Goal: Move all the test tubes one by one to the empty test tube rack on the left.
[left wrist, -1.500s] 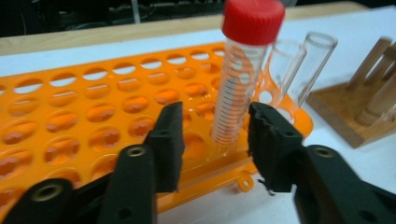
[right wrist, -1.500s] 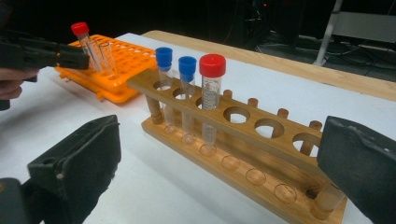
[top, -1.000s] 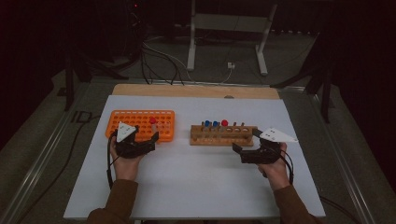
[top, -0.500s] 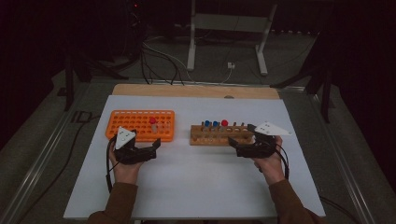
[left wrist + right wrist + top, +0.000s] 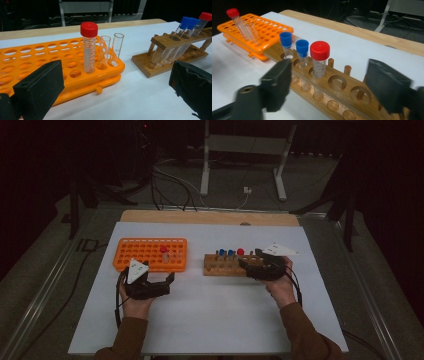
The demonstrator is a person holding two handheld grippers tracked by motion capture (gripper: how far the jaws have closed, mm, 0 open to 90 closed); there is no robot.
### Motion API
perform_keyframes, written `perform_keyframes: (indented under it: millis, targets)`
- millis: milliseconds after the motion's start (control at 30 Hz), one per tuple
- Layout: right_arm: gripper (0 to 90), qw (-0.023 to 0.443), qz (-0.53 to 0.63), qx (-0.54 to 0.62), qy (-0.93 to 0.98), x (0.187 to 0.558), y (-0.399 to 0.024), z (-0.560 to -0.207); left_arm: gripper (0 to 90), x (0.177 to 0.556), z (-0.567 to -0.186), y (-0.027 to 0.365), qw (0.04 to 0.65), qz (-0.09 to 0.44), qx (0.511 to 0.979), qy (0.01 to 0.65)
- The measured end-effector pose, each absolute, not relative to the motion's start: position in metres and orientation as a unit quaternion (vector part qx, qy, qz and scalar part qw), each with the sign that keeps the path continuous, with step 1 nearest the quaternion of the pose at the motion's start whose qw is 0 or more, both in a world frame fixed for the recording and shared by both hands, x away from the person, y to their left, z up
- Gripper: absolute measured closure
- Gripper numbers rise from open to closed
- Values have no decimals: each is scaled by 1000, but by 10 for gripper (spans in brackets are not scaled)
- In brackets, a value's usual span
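Note:
An orange tube rack (image 5: 150, 254) holds a red-capped tube (image 5: 89, 47) and two clear uncapped tubes (image 5: 110, 48). To its right a wooden rack (image 5: 225, 266) carries two blue-capped tubes (image 5: 294, 45) and a red-capped tube (image 5: 319, 55). My left gripper (image 5: 150, 279) rests on the white table just in front of the orange rack, open with nothing between its jaws (image 5: 115, 95). My right gripper (image 5: 252, 260) is at the wooden rack's right end. Its jaws have just been closing and still stand apart, straddling the rack's empty holes (image 5: 332, 82) beside the red-capped tube without pressing on anything.
The white tabletop (image 5: 210, 320) has a wooden strip (image 5: 210, 217) along its far edge. Beyond it are a metal stand (image 5: 245, 155) and cables on the dark floor. Several holes at the wooden rack's right end (image 5: 359, 95) stand empty.
My right gripper has slid left to the wooden rack's right end and its jaws have narrowed. My left hand has barely shifted.

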State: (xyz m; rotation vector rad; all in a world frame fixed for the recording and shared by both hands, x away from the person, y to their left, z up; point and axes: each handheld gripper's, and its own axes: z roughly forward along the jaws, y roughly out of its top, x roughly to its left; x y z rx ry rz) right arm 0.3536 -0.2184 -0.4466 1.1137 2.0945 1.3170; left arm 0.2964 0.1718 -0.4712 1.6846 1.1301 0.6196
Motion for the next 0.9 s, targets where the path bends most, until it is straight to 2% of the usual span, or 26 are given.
perform_keyframes:
  millis: [133, 333, 633, 900]
  targets:
    - [405, 221, 470, 392, 760, 357, -213, -450, 5, 297, -472, 172, 489, 254, 692, 467]
    - [547, 224, 466, 392, 761, 363, -208, -457, 6, 298, -473, 172, 489, 253, 690, 469]
    - [686, 219, 464, 387, 767, 368, -201, -463, 6, 298, -473, 171, 487, 254, 691, 469]
    - [724, 215, 466, 385, 767, 371, -195, -466, 6, 298, -473, 171, 487, 255, 691, 469]
